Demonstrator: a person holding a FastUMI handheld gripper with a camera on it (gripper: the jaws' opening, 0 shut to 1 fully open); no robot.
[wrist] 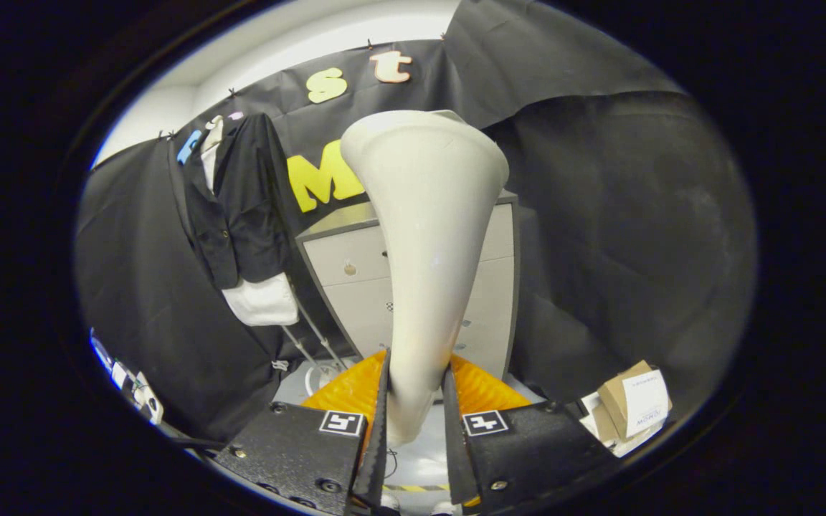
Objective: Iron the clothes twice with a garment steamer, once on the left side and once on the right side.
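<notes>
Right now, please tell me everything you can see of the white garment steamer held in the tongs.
The garment steamer is off-white, smooth, plastic by its look. It rises upright from a narrow handle, clamped between both fingers of the tongs, and widens into a broad head at the top, seen from behind. It stands in front of the grey drawer cabinet, well apart from the black jacket hanging to its left. No steam is visible.

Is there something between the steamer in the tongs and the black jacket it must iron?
Nothing visible. The tongs are shut on the steamer; the black jacket hangs beyond, beside the drawer cabinet, with open space between.
</notes>
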